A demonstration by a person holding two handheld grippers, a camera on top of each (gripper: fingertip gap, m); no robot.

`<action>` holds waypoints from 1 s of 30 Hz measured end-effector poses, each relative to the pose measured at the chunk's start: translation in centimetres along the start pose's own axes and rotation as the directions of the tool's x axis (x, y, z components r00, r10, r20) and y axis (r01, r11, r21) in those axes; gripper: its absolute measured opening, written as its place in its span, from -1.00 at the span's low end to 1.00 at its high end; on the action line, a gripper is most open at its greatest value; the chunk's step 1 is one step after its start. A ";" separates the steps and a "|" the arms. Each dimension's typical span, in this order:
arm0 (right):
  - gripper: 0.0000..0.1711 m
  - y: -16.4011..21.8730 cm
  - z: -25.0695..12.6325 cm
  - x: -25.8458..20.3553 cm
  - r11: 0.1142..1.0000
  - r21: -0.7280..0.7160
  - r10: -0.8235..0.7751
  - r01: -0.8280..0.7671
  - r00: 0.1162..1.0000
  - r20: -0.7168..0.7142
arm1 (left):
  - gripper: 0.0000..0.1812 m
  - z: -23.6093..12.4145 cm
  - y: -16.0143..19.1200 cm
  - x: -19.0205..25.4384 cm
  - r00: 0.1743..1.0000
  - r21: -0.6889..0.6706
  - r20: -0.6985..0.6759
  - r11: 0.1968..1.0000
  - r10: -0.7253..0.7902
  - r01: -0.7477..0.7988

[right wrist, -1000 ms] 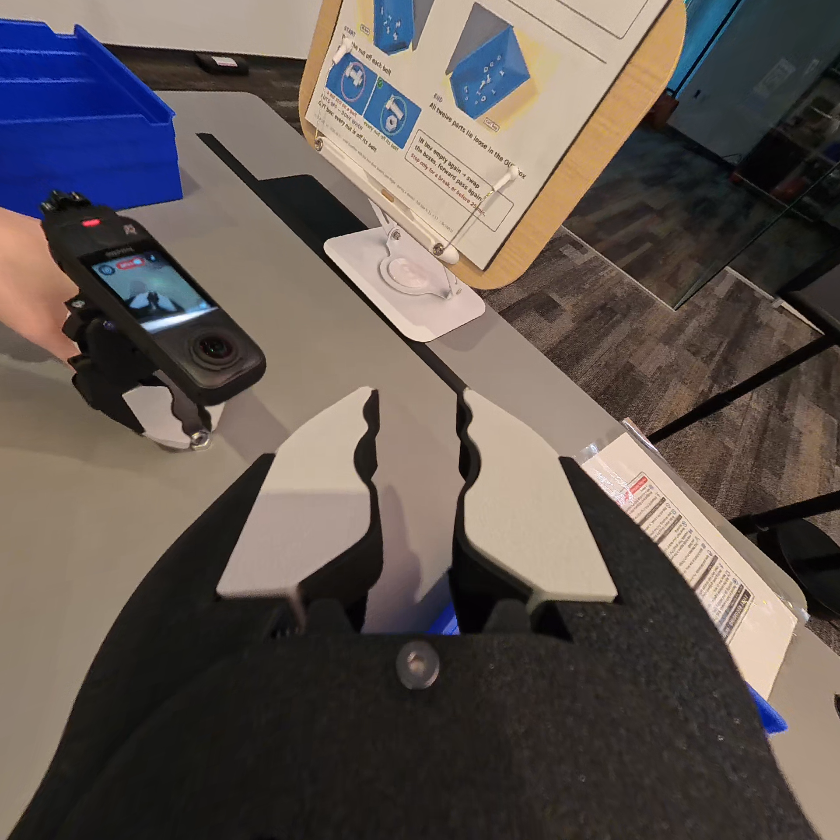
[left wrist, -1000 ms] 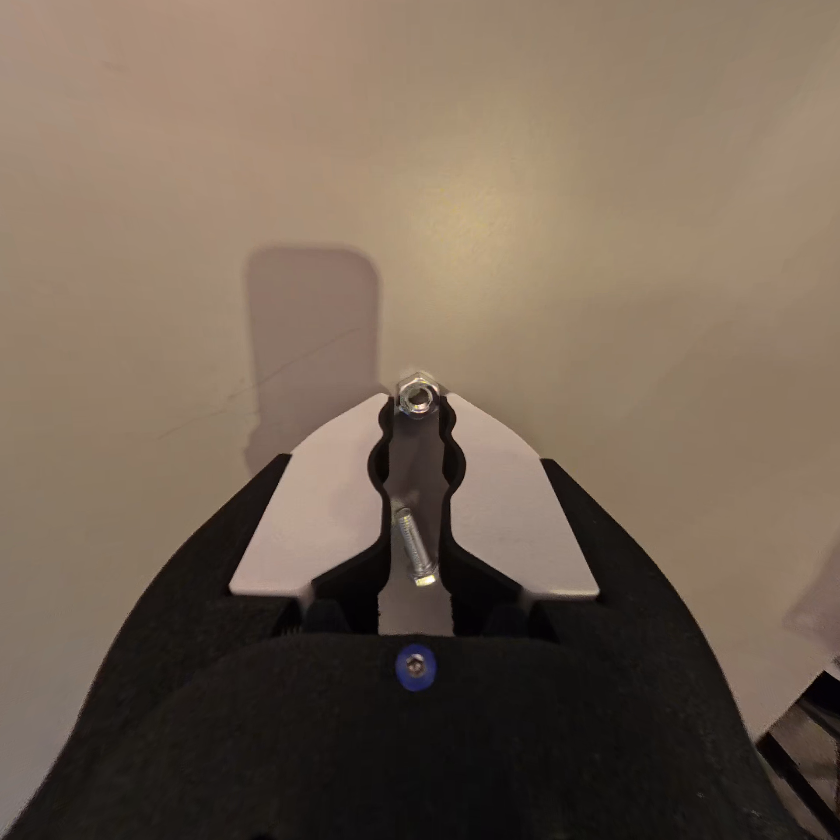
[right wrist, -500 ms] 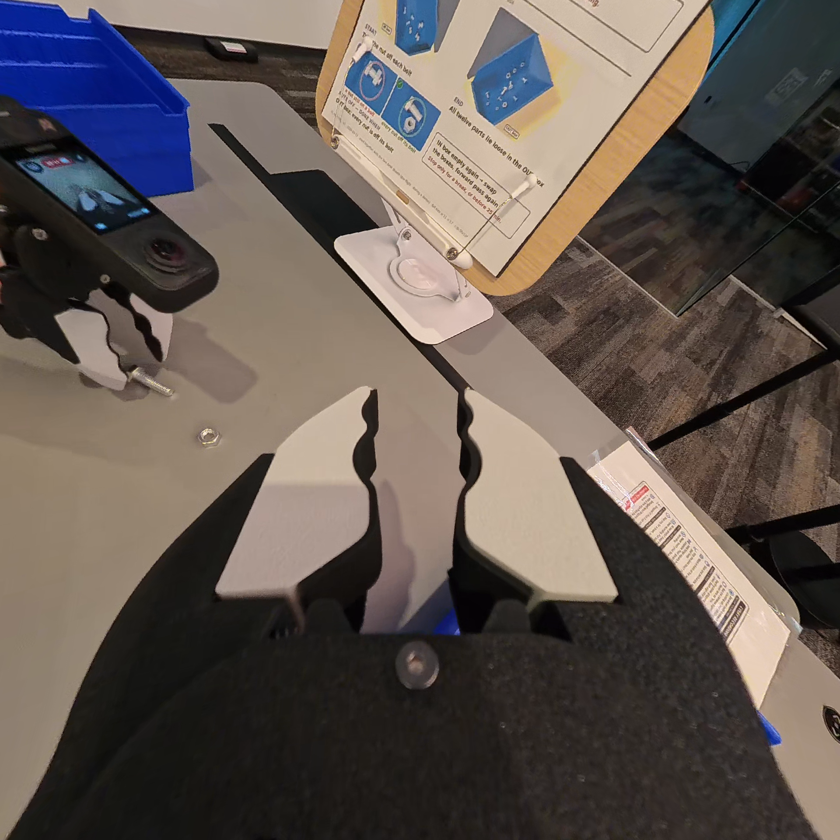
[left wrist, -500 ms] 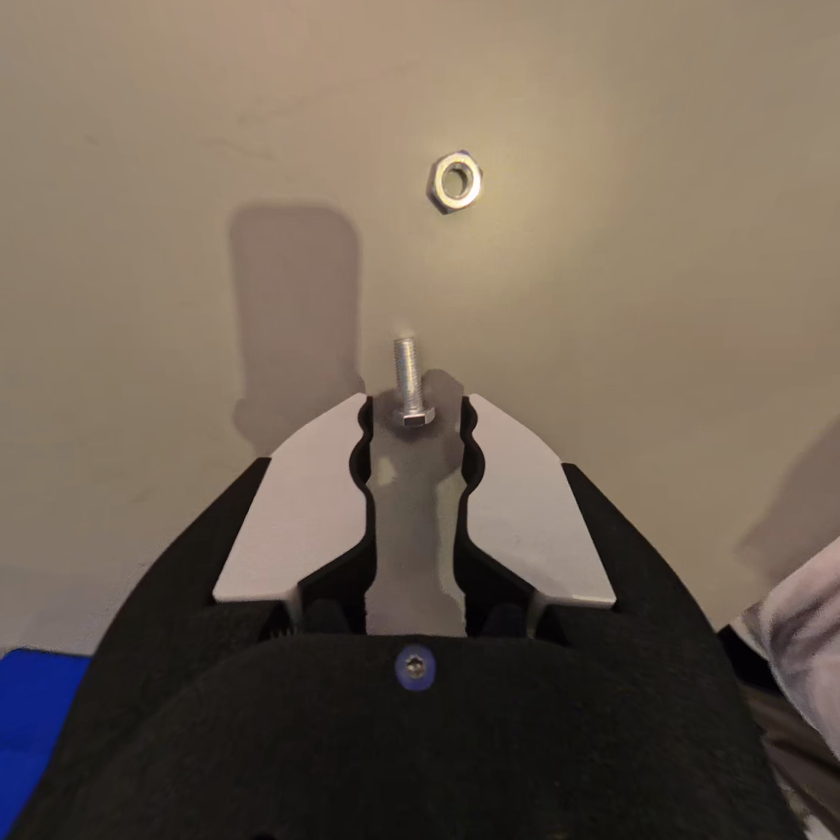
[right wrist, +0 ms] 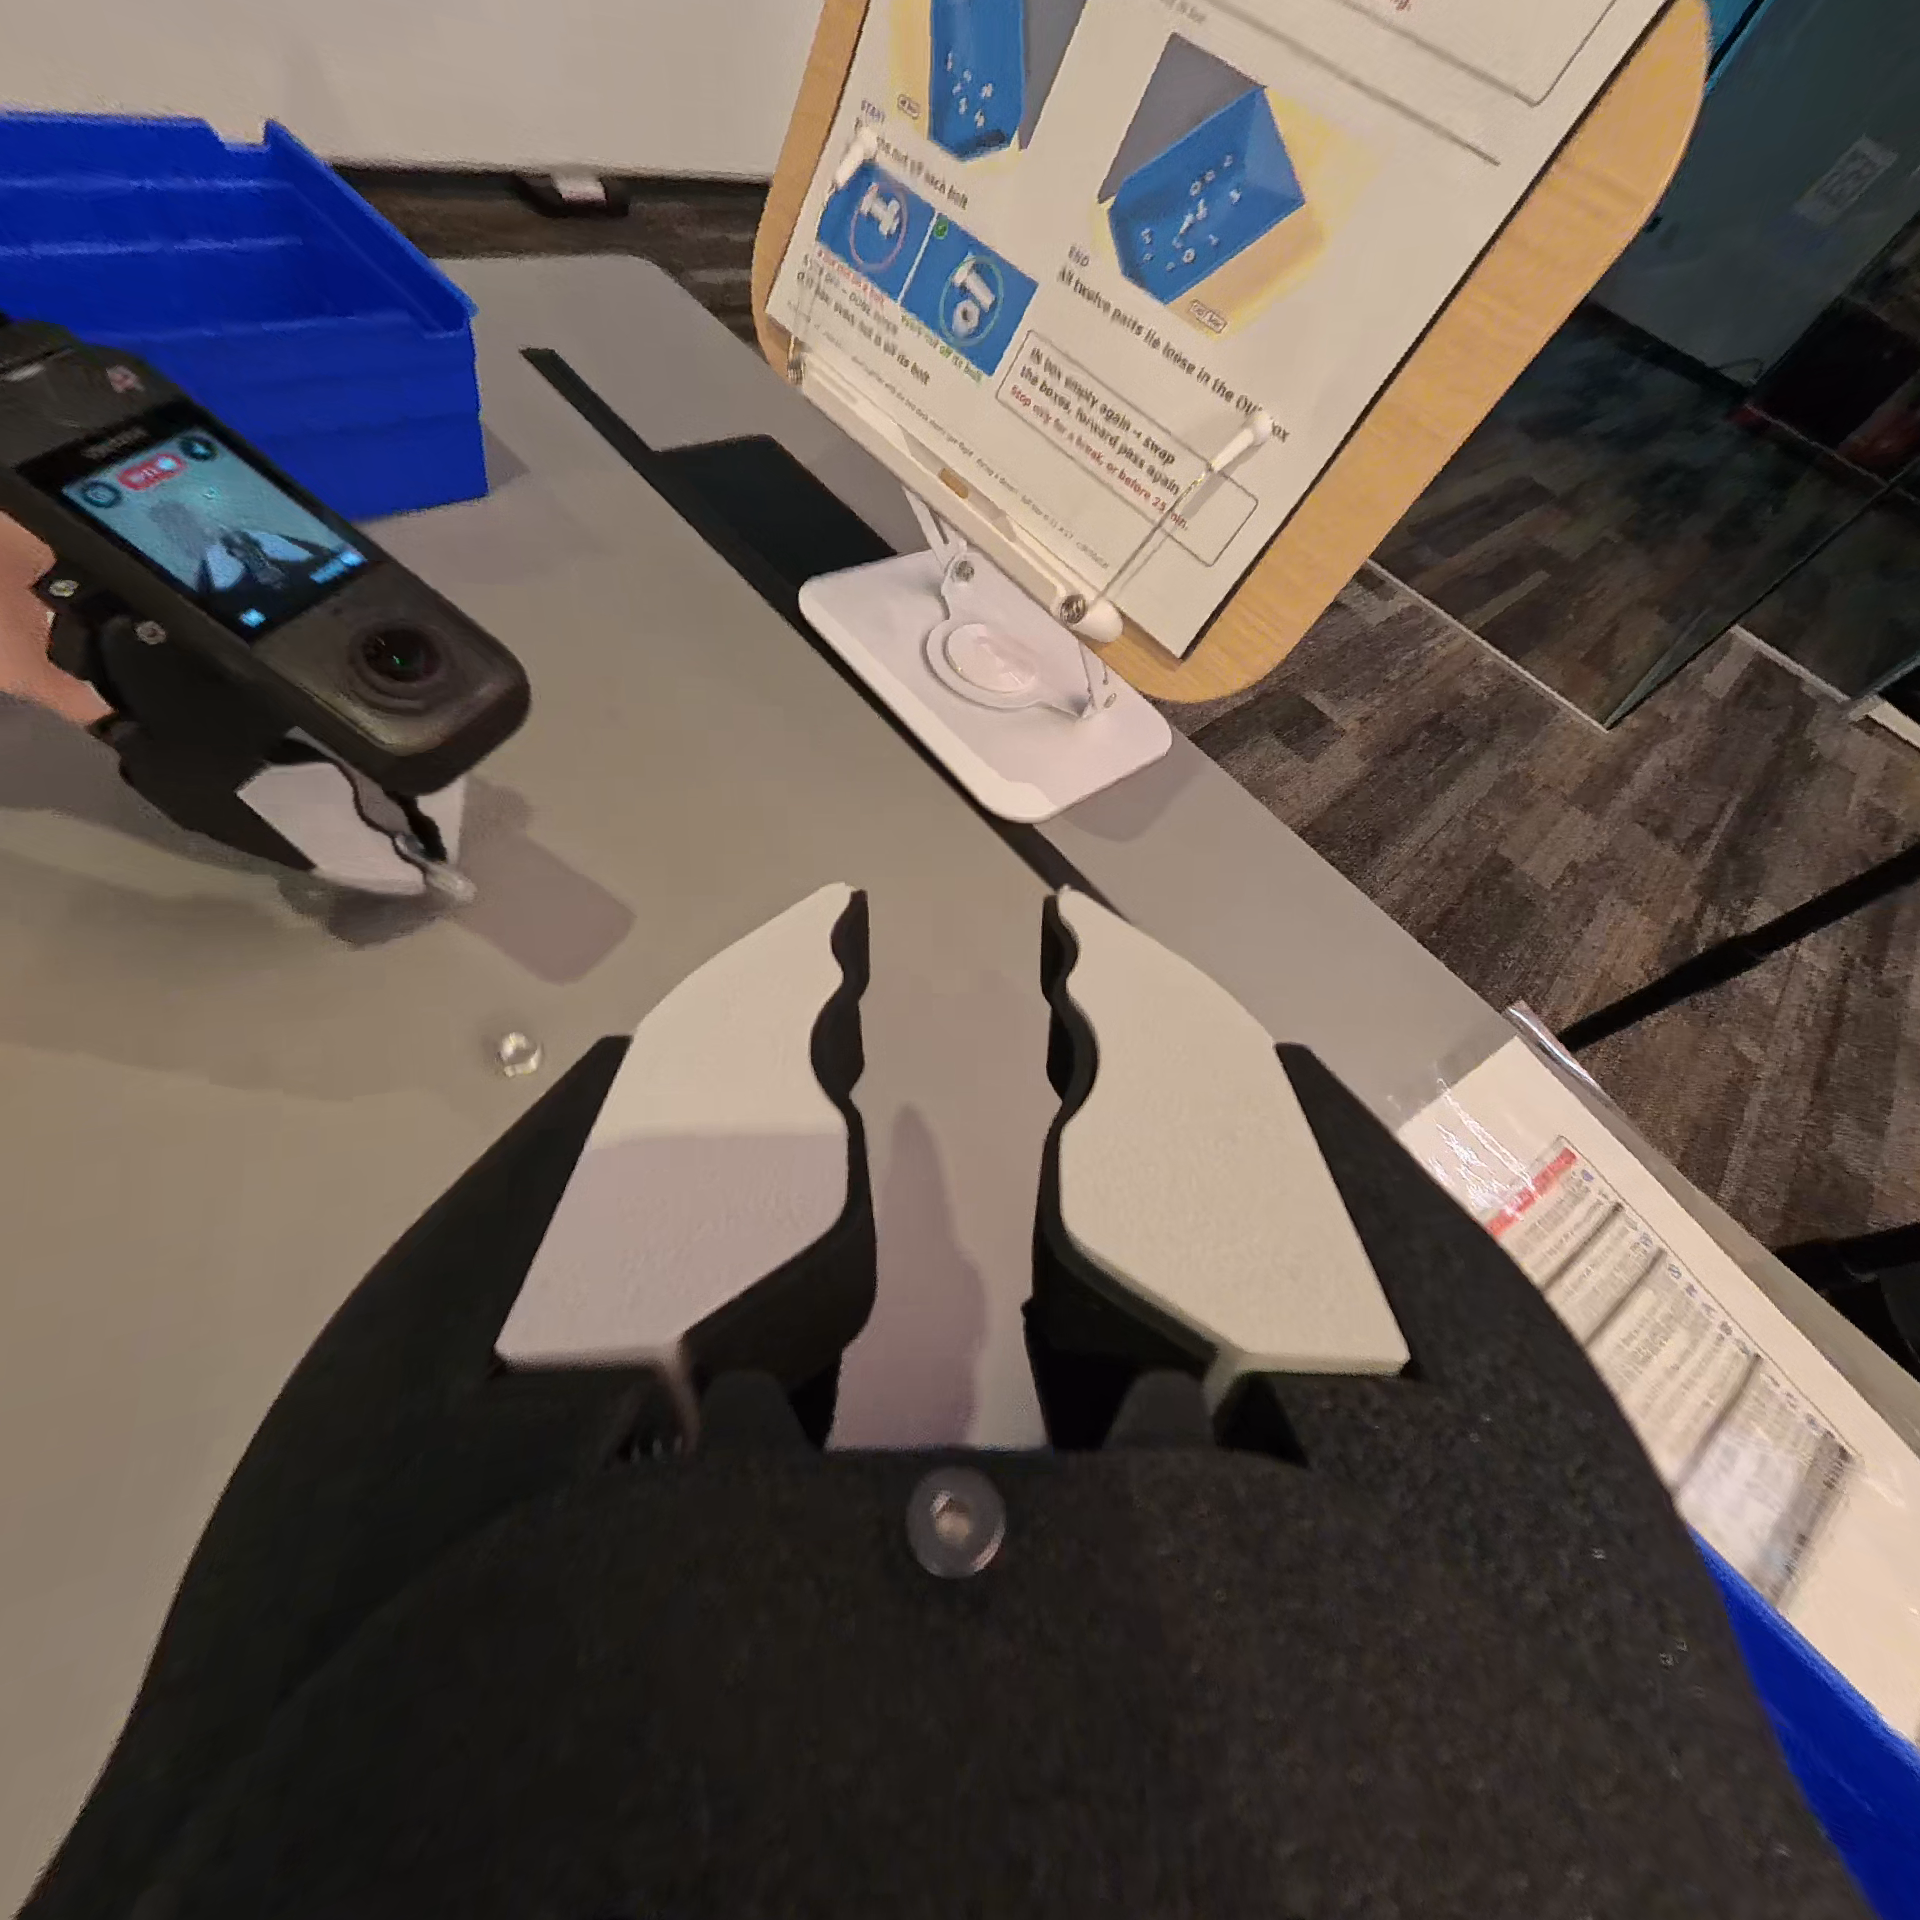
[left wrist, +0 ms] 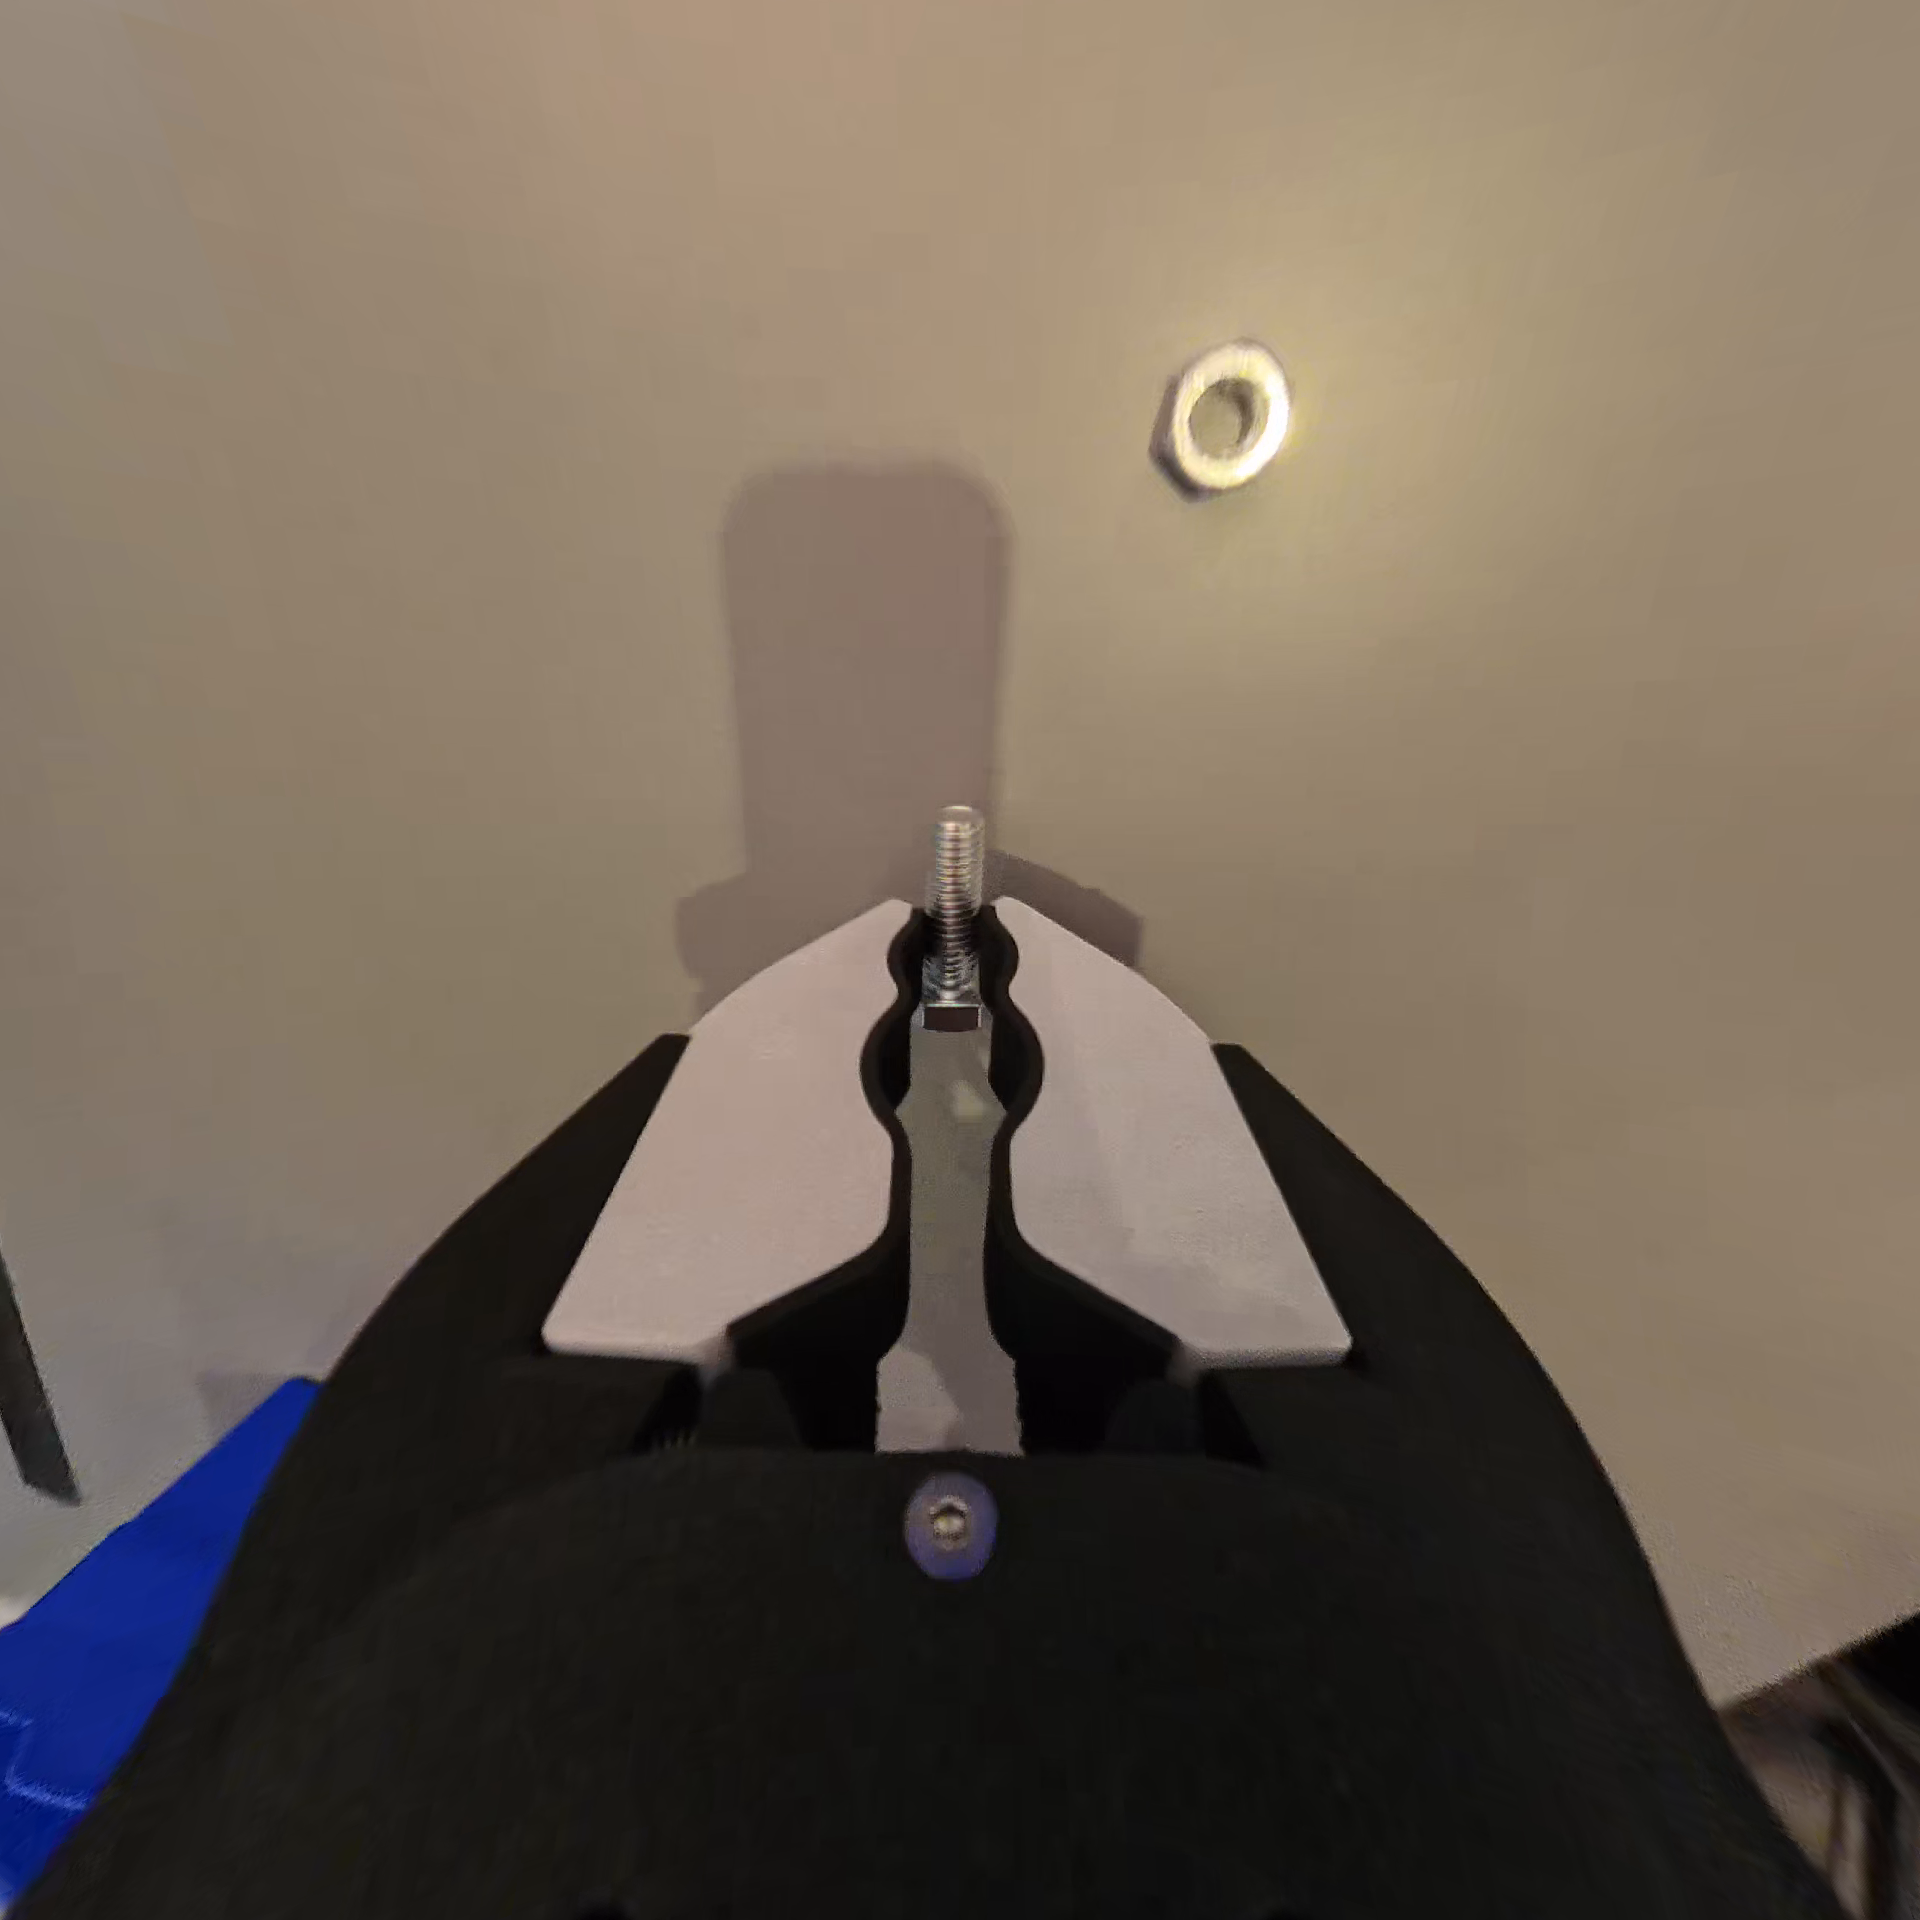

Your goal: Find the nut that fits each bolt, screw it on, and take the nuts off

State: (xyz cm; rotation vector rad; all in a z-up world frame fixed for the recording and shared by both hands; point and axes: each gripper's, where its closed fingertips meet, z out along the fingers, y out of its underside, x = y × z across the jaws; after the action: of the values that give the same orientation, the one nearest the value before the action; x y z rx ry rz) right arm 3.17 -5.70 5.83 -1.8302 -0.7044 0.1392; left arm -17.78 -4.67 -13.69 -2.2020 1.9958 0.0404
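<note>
The left gripper (left wrist: 954, 914) pinches the bolt (left wrist: 956, 883) just above its head, threads poking forward over the table (left wrist: 416, 416), while the right gripper (right wrist: 951, 914) hangs empty, jaws apart; the nut (left wrist: 1224, 418), mid-table, looks small, hard, slippery, best gripped across its flats.

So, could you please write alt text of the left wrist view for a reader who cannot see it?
The left gripper is closed on a small silver bolt near its fingertips, with the threaded end pointing forward over a plain grey table. A loose silver nut lies flat on the table farther ahead and to the right, and part of a blue bin shows at the lower left.
</note>
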 end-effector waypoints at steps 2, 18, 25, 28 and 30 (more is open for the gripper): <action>-0.64 -1.2 0.3 -0.2 0.993 0.100 0.064 -0.066 0.998 0.026 | -0.90 -2.2 -1.8 -0.3 0.998 0.185 -0.036 0.981 -0.057 0.063; -0.67 -8.0 0.2 -13.4 0.776 0.417 0.044 -0.473 0.700 0.712 | -0.90 -19.2 -6.6 4.2 0.994 0.957 -0.083 0.282 0.071 0.060; -0.67 -7.8 0.6 -15.6 0.826 0.447 -0.059 -0.345 0.734 0.676 | -0.90 -20.7 -6.8 5.4 0.983 0.968 -0.131 0.229 0.126 0.100; -0.73 -7.9 0.2 -16.0 0.821 0.442 -0.067 -0.362 0.708 0.703 | -0.90 -20.8 -6.8 5.6 0.984 0.970 -0.125 0.224 0.126 0.094; -0.75 -7.7 0.5 -16.1 0.828 0.440 -0.070 -0.348 0.714 0.696 | -0.90 -20.8 -6.8 5.7 0.983 0.969 -0.130 0.225 0.131 0.099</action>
State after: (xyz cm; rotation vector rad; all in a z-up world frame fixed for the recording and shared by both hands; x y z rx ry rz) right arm -13.23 -12.22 8.66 -1.2278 -0.9068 1.0843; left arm -12.36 -12.63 6.82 -1.2663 1.3368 -1.1631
